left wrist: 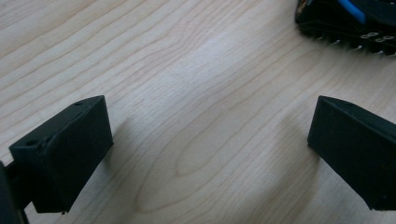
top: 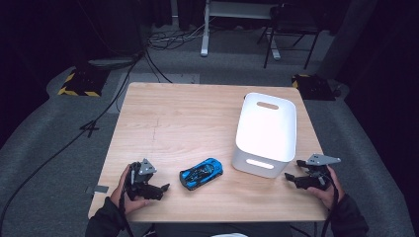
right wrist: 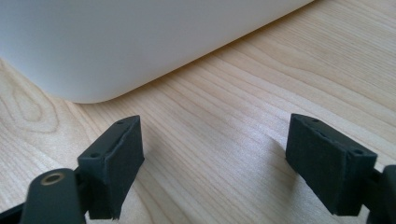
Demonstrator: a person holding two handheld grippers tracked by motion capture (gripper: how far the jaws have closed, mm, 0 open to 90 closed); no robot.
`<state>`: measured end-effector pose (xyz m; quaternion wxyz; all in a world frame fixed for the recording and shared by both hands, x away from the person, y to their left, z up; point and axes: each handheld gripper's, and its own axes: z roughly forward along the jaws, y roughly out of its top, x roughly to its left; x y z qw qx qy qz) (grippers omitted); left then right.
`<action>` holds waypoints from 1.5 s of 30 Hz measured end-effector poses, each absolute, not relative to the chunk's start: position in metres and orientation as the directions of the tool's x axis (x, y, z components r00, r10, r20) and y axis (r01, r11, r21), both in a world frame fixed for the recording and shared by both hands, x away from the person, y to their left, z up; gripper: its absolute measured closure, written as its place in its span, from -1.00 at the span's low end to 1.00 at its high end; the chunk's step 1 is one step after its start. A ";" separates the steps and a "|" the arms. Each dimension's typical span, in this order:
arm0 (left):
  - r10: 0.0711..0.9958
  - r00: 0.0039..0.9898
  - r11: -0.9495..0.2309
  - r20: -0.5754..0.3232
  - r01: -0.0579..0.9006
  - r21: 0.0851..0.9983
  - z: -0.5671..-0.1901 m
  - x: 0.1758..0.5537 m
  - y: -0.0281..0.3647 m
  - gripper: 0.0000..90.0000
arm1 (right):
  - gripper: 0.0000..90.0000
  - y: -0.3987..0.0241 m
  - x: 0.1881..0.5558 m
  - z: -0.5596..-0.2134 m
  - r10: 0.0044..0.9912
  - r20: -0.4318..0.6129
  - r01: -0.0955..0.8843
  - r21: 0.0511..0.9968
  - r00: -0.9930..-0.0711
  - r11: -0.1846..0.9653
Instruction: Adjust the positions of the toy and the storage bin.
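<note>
Blue toy car (top: 201, 173) lies on the wooden worktop (top: 188, 118) in the high view, near the front edge and between the two hands, just left of the white bin (top: 267, 133). The left gripper (top: 160, 189) rests low beside the car with a gap between them; the right gripper (top: 291, 178) sits by the bin's front right corner, close to the worktop's right edge. Judging by this layout, the work is at its very start: nothing is held, and the likely job is to lift the car into the bin.

From the left gripper view, its fingers (left wrist: 65, 154) stand spread wide over bare wood, pinching nothing. The car (left wrist: 348, 21) shows at the top right corner, ahead and off to one side. The next move would call for swinging toward it and straddling the body across its narrow width before closing.

From the right gripper view, its fingers (right wrist: 114, 163) are likewise spread and empty, hovering just above the wood, with the bin's rounded white wall (right wrist: 130, 42) close ahead but apart from them.

Open room is generous behind and left of the car. The bin's tall wall would need a clear lift over its rim, and the front edge lies close to both hands.
</note>
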<state>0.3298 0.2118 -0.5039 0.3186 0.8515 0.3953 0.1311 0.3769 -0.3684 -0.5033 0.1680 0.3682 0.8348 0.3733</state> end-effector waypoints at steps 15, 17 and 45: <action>0.670 0.742 -0.553 -0.031 0.526 0.646 -0.503 0.323 0.172 -0.99 | -0.58 -0.368 0.377 -0.503 0.740 -0.008 0.488 0.747 -0.672 0.451; 0.663 0.748 -0.555 -0.031 0.519 0.650 -0.504 0.324 0.167 -0.99 | -0.58 -0.368 0.377 -0.503 0.741 -0.008 0.490 0.745 -0.672 0.452; 0.598 0.800 -0.566 -0.039 0.457 0.686 -0.502 0.340 0.115 -0.50 | -0.47 -0.370 0.379 -0.503 0.750 -0.003 0.493 0.752 -0.662 0.438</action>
